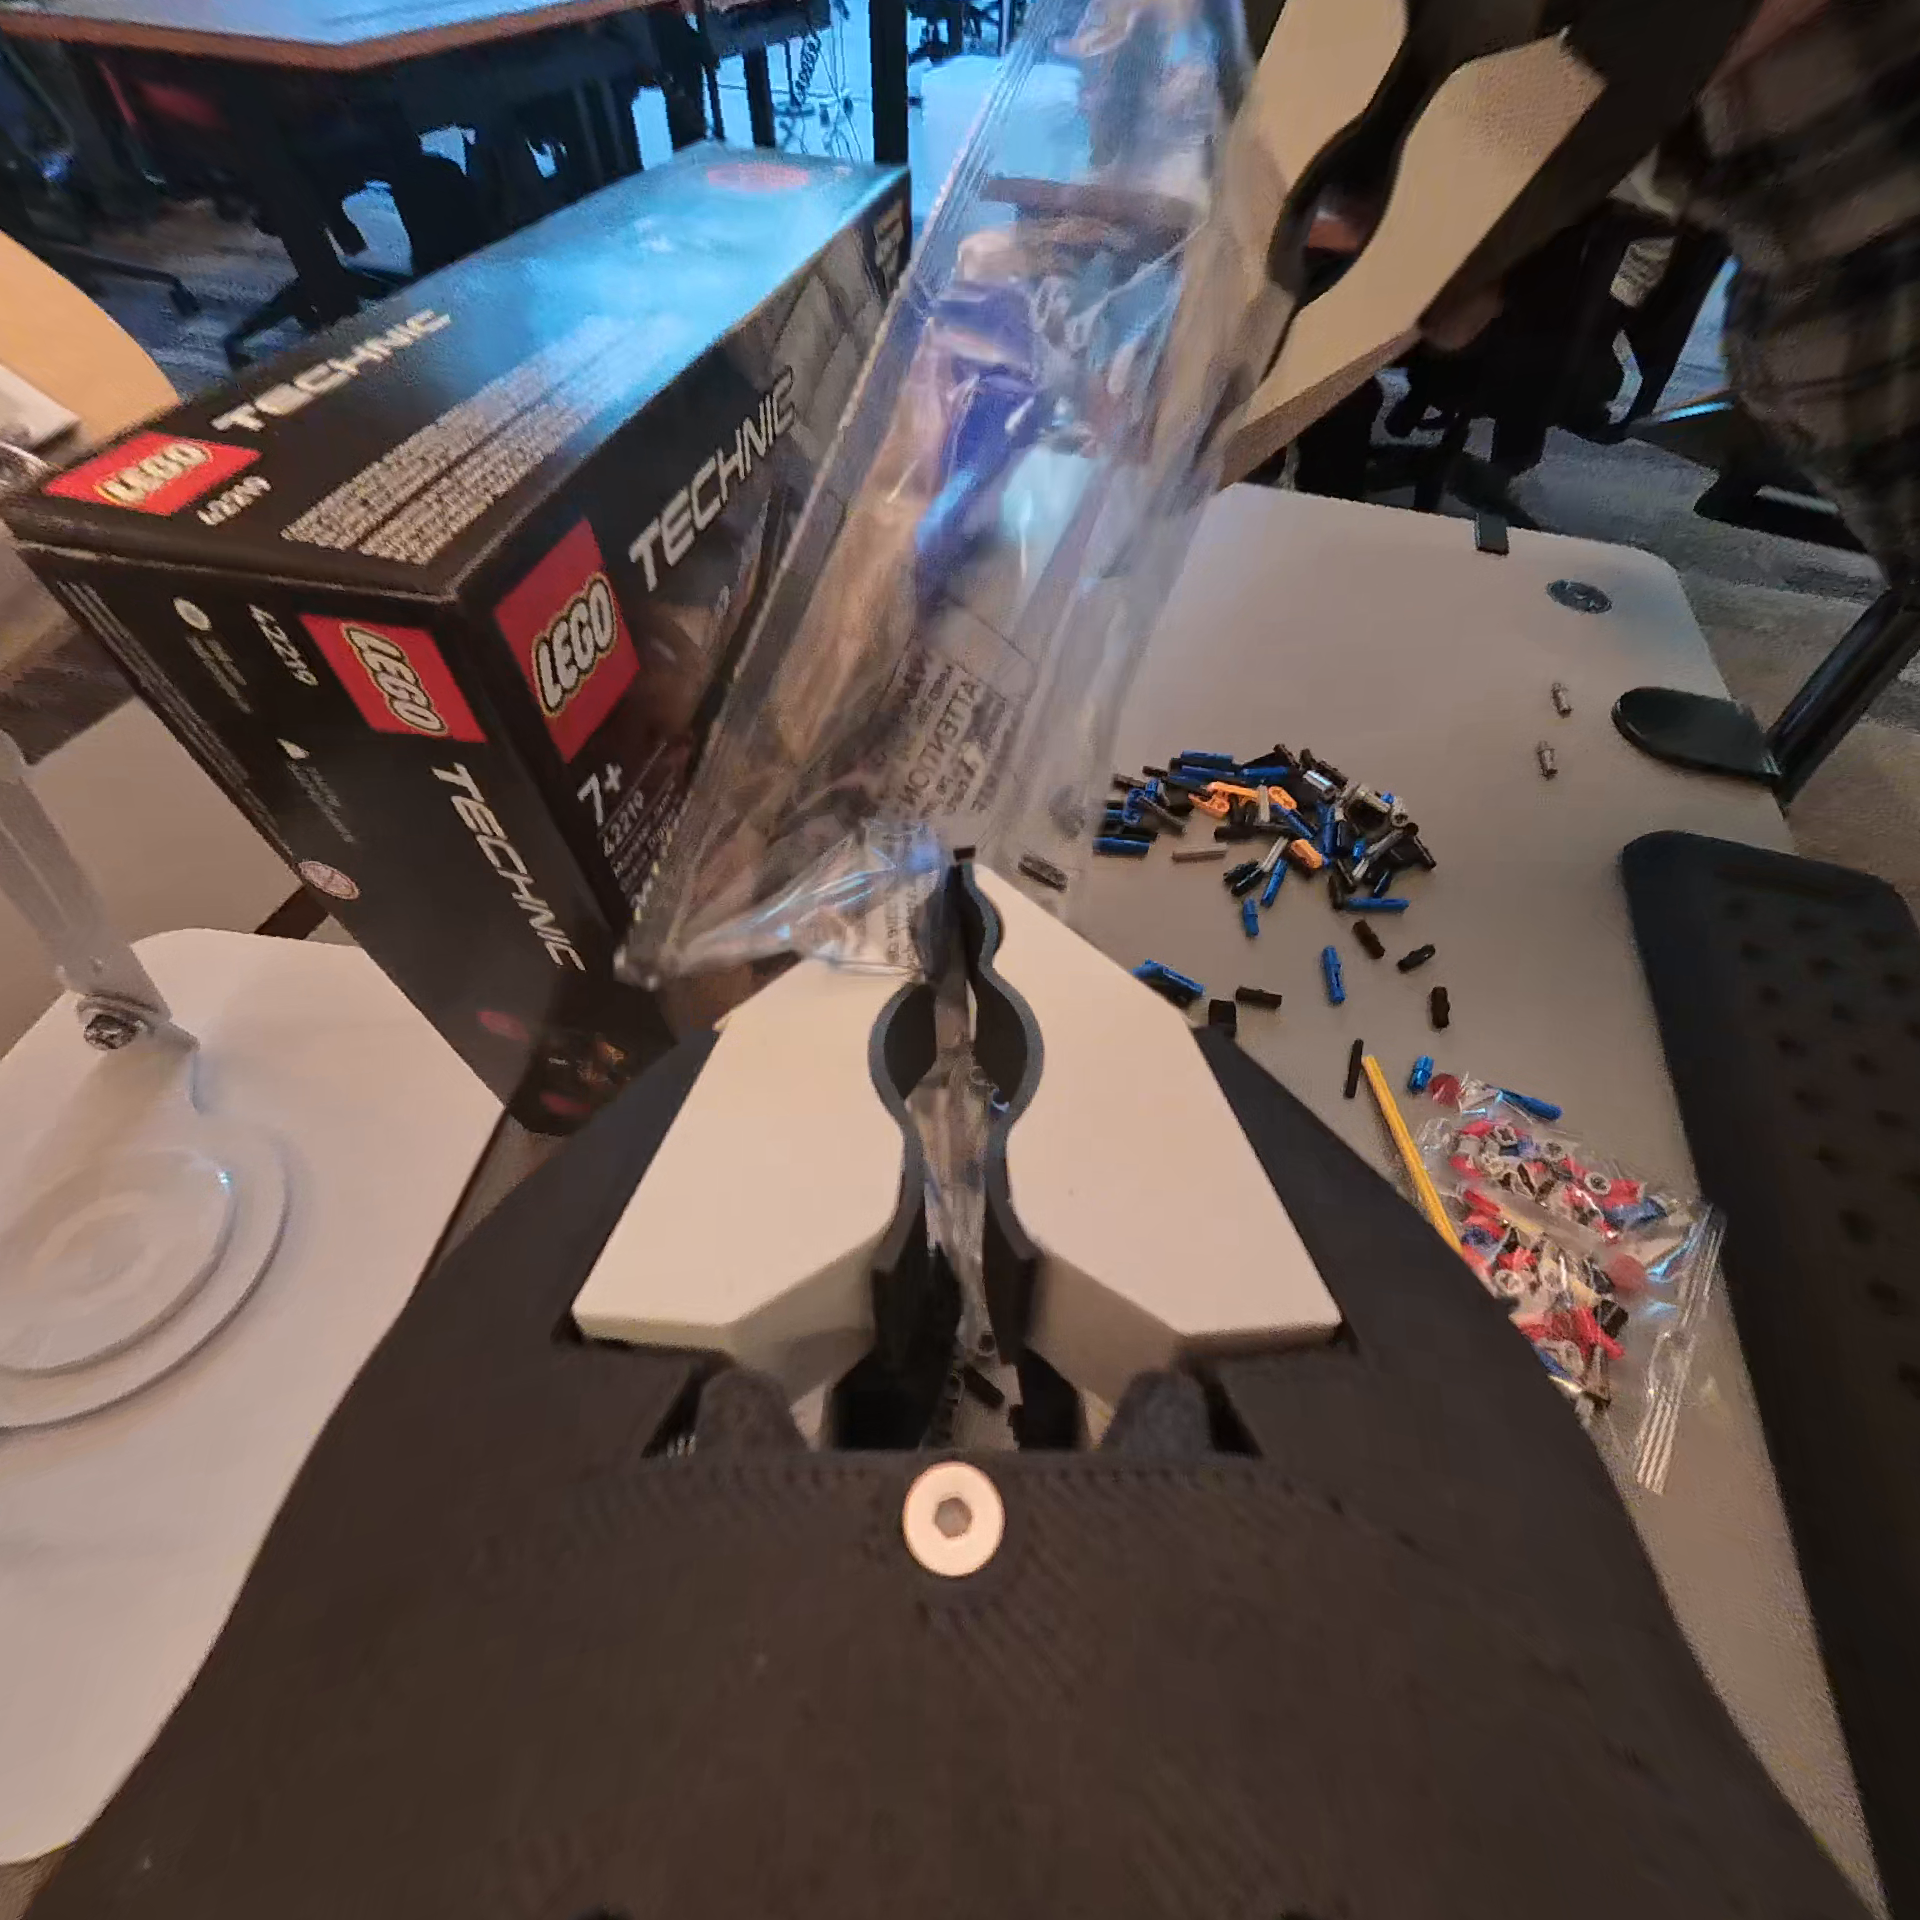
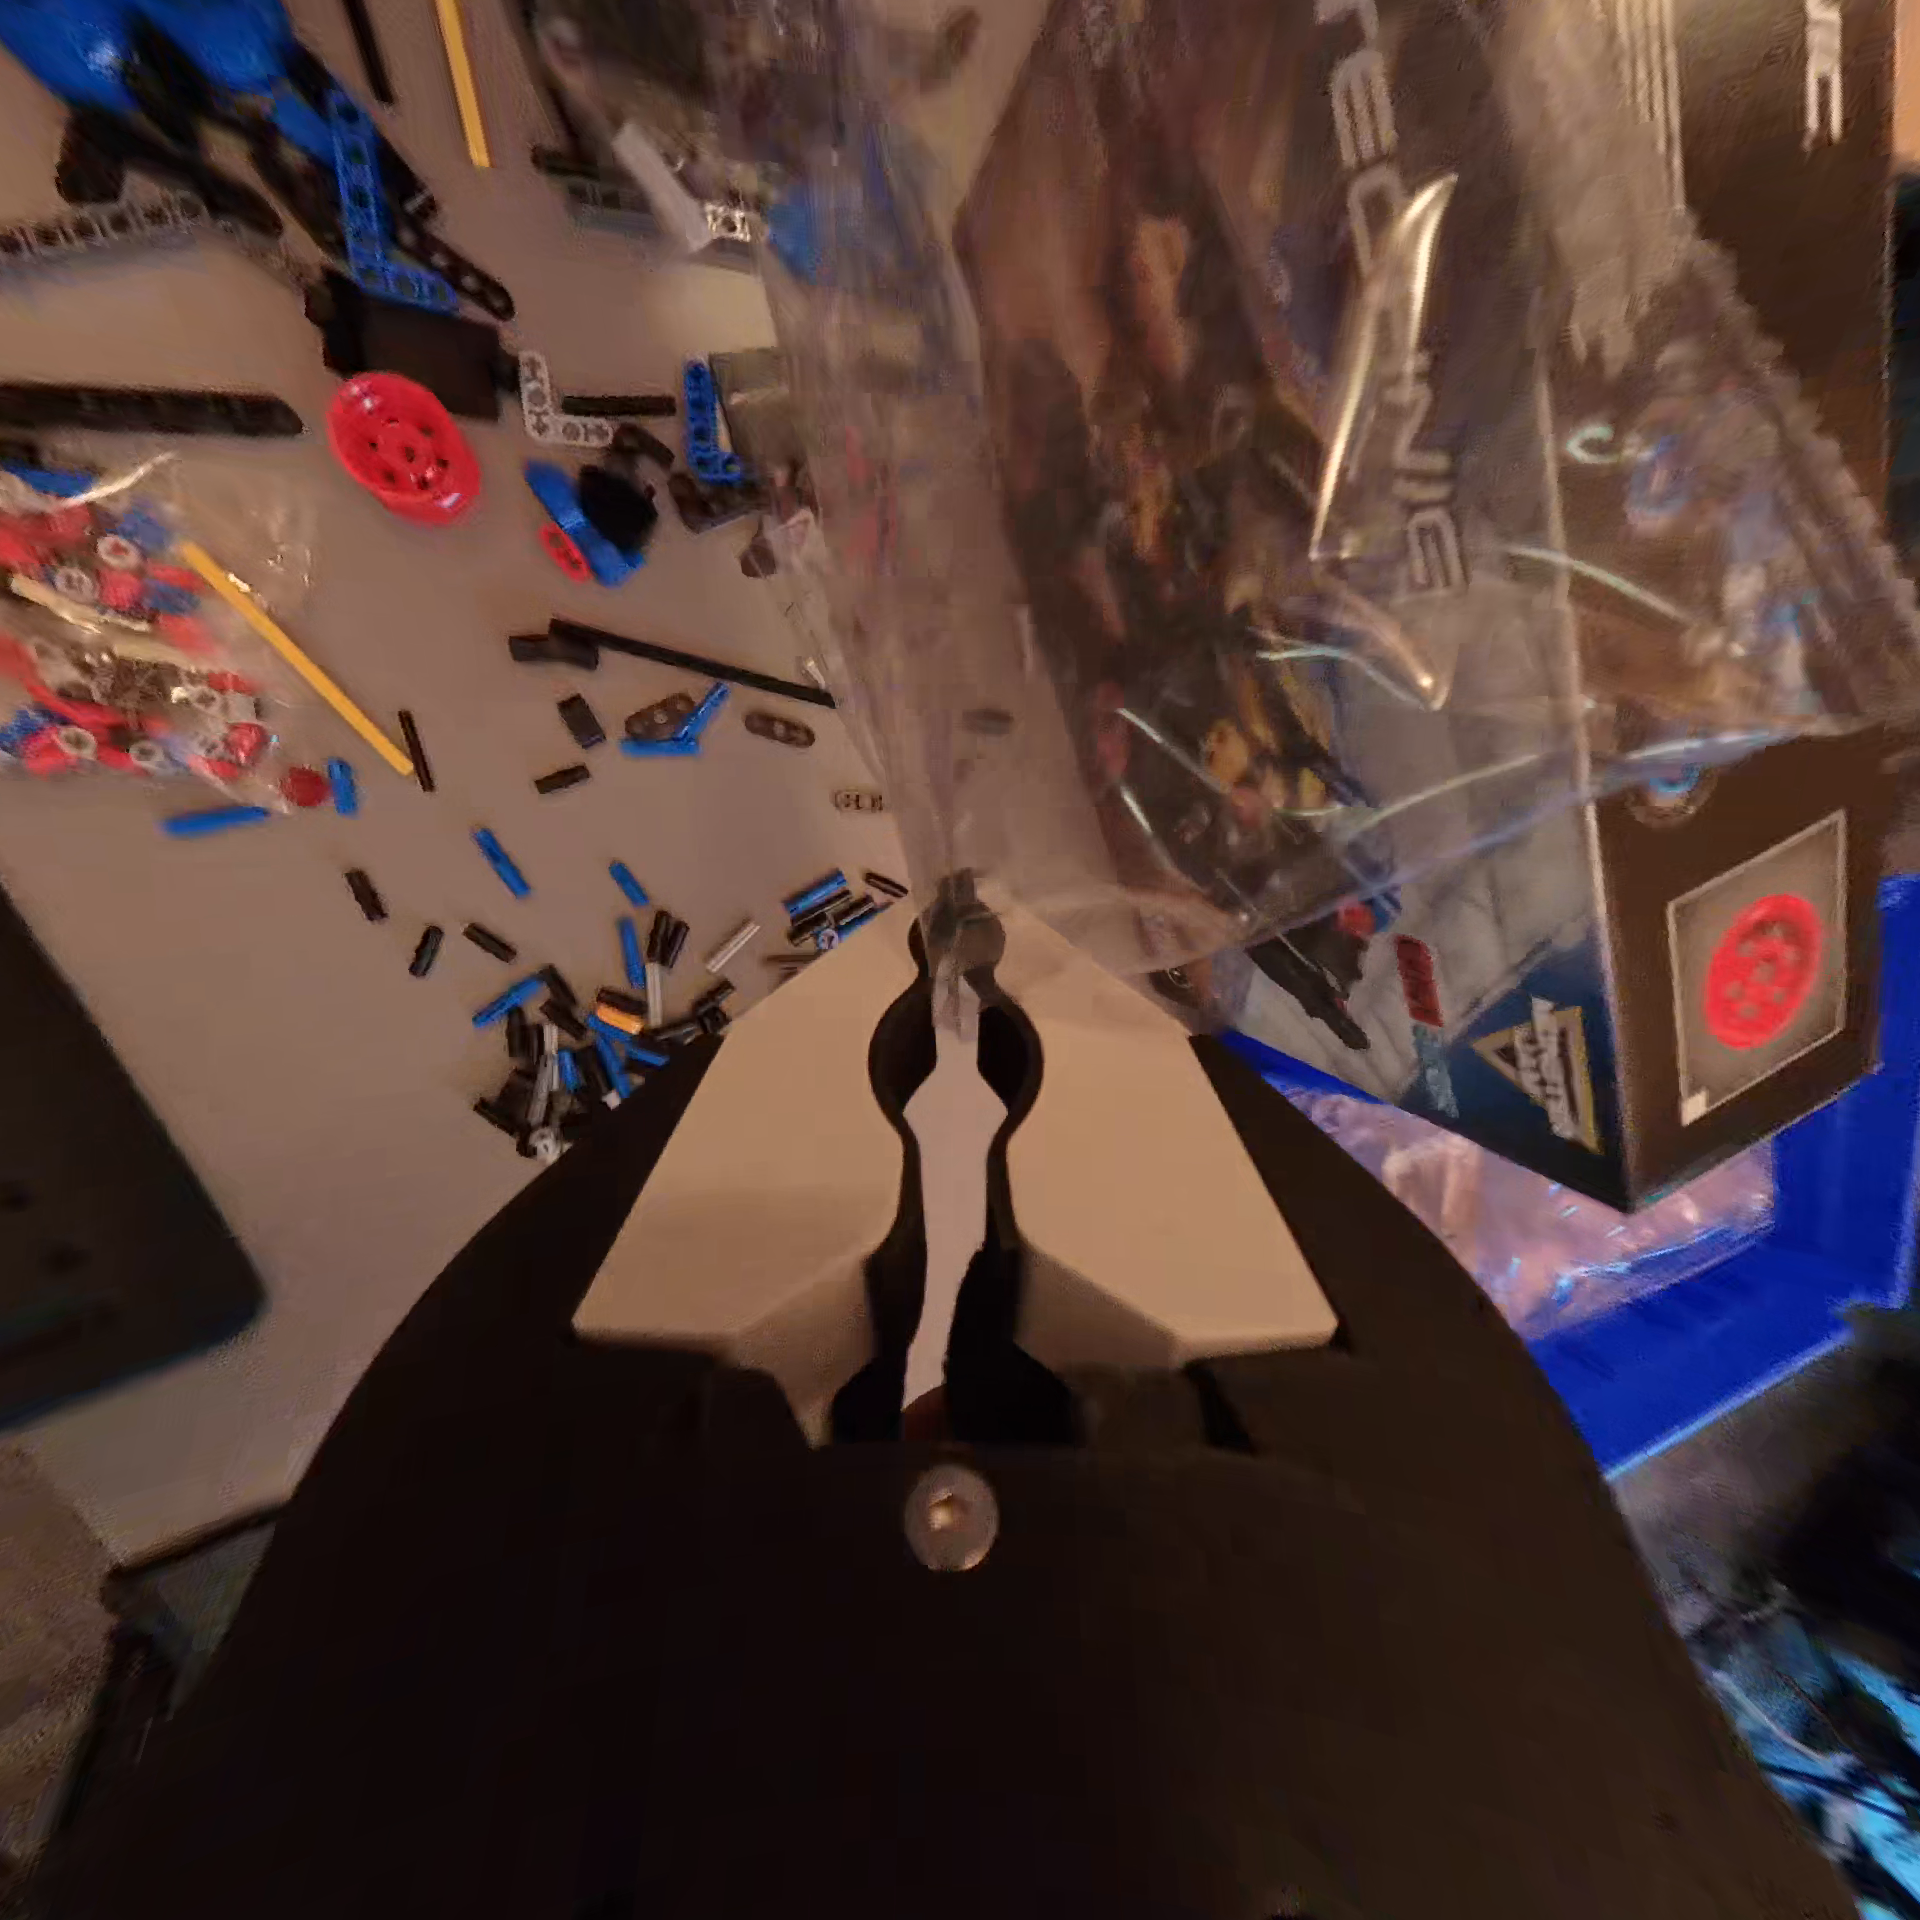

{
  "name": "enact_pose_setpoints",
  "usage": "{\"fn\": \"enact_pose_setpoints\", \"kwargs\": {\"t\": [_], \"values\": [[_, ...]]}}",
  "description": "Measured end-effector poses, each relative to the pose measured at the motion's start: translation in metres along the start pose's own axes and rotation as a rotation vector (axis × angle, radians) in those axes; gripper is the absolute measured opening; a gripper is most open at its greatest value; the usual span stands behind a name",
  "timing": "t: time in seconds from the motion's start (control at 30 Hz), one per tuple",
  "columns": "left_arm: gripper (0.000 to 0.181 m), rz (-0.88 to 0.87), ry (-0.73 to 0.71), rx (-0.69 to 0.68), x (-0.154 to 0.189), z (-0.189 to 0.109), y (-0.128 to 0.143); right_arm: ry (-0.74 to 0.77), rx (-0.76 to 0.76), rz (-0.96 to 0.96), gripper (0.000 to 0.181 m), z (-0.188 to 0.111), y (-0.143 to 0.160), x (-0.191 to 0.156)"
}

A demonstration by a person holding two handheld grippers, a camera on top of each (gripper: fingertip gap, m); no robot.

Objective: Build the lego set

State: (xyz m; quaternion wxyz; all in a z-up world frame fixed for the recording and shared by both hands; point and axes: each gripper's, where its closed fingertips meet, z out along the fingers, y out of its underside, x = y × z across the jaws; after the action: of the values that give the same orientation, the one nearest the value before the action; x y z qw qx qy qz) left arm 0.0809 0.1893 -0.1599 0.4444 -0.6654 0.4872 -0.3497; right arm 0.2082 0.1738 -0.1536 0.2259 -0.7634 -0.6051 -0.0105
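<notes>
Held item: clear plastic bag (image 1: 997, 436), stretched between my two grippers and hanging in the air above the table (image 1: 1351, 644).
Left gripper (image 1: 961, 883): my fingers are pressed together on a lower corner of the bag; crumpled film runs back between them.
Right gripper (image 2: 956, 935): my fingers are pinched on another edge of the same bag. In the left wrist view this gripper sits higher and farther off, at the upper end of the film.
Key relation: the bag's long axis runs up and away from my left fingertips toward my right gripper, so the two grips are set at opposite ends.
Bag contents: appears nearly empty, though motion blur makes this uncertain.
Judged step: emptying or pulling open the bag; the next move depends on the two grippers drawing apart along that axis without either pinch slipping.
Loose parts: a pile of blue and black pins (image 1: 1278, 831) lies on the table below and to the right of the bag.
Sealed bag of red and blue pieces (image 1: 1548, 1247): rests on the table, nearer me, with a yellow axle (image 1: 1408, 1143) just beside it.
Red wheel hub (image 2: 403, 447): lies among the beams farther out.
Obstruction: the Lego box (image 1: 468, 582) stands directly behind the bag, to its left, close enough to foul a swing that way.
</notes>
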Motion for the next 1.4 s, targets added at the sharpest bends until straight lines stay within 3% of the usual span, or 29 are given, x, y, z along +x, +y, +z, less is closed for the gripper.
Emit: {"fn": "enact_pose_setpoints", "kwargs": {"t": [0.1, 0.17, 0.23, 0.4, 0.77, 0.8, 0.9, 1.0, 1.07, 1.17, 1.27, 1.4], "values": [[0.0, 0.013, -0.006, -0.024, -0.001, 0.003, 0.006, 0.054, -0.053, -0.076, 0.0, -0.007, -0.011, 0.003], [0.0, 0.013, -0.003, -0.023, 0.001, 0.004, 0.007, 0.019, 0.023, -0.078, 0.0, -0.013, -0.031, -0.002], [0.0, 0.001, -0.007, -0.022, -0.001, 0.003, 0.008, 0.051, -0.06, -0.121, 0.0, -0.01, -0.022, 0.005], [0.0, -0.027, -0.012, -0.015, -0.006, -0.001, 0.014, 0.043, -0.086, -0.114, 0.0, -0.008, -0.016, 0.005], [0.0, -0.101, 0.056, 0.051, -0.008, -0.015, -0.001, -0.097, 0.1, 0.07, 0.0, -0.01, -0.007, 0.006], [0.0, -0.1, 0.064, 0.056, -0.007, -0.016, -0.005, -0.077, 0.109, 0.07, 0.006, -0.01, -0.004, 0.009], [0.0, -0.074, 0.077, 0.075, -0.003, -0.018, -0.016, 0.011, 0.201, 0.023, 0.053, -0.021, -0.016, 0.014], [0.0, -0.019, 0.115, 0.087, 0.007, -0.019, -0.029, 0.066, 0.277, 0.013, 0.06, -0.028, -0.033, 0.019], [0.0, 0.062, 0.133, 0.06, 0.016, -0.016, -0.036, 0.191, 0.335, -0.028, 0.059, -0.036, -0.047, 0.035], [0.0, 0.215, 0.116, 0.005, 0.029, -0.011, -0.051, 0.375, 0.325, -0.11, 0.062, -0.061, -0.057, 0.056], [0.0, 0.352, 0.073, -0.03, 0.036, -0.005, -0.076, 0.413, 0.335, -0.151, 0.079, -0.091, -0.066, 0.063], [0.0, 0.433, 0.02, -0.027, 0.036, 0.001, -0.113, 0.462, 0.149, -0.144, 0.099, -0.117, -0.032, 0.076]]}}
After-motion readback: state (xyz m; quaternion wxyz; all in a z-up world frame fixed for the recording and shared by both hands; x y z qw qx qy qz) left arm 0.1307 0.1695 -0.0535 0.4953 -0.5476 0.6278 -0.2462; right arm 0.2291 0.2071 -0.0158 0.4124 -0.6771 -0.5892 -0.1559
